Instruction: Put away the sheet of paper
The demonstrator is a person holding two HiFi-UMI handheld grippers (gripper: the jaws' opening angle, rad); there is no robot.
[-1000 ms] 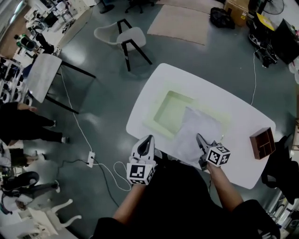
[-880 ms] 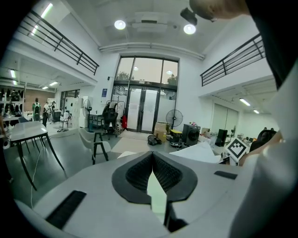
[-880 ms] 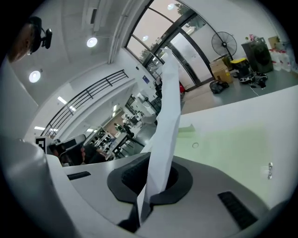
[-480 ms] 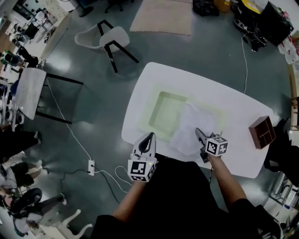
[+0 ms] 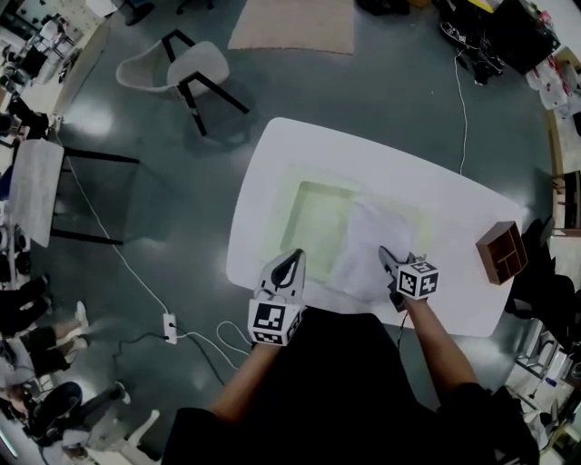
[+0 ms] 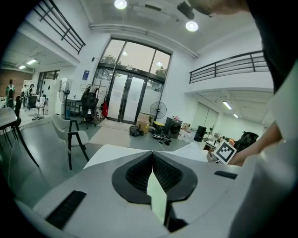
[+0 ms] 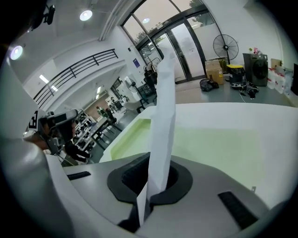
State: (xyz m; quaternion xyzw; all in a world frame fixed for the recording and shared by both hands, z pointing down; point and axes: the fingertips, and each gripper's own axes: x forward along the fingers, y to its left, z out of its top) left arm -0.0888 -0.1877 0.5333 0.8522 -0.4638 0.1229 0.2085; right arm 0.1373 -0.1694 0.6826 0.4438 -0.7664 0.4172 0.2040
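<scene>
A white sheet of paper (image 5: 368, 250) hangs over the right part of a pale green tray (image 5: 316, 218) on the white table (image 5: 445, 195). My right gripper (image 5: 387, 256) is shut on the sheet's near edge. In the right gripper view the sheet (image 7: 163, 116) stands upright out of the closed jaws (image 7: 154, 173), with the green tray (image 7: 219, 148) beyond. My left gripper (image 5: 290, 262) hovers at the table's near left edge, beside the tray. Its jaws (image 6: 152, 158) meet at the tip and hold nothing.
A brown wooden box (image 5: 501, 252) with compartments sits at the table's right end. A white chair (image 5: 177, 64) and a beige rug (image 5: 290, 23) are on the floor beyond the table. A power strip with cables (image 5: 170, 327) lies on the floor to the left.
The head view has shifted, so the table sits a little higher and further left. My right gripper still grips the sheet over the tray. The left gripper has edged slightly forward over the table edge.
</scene>
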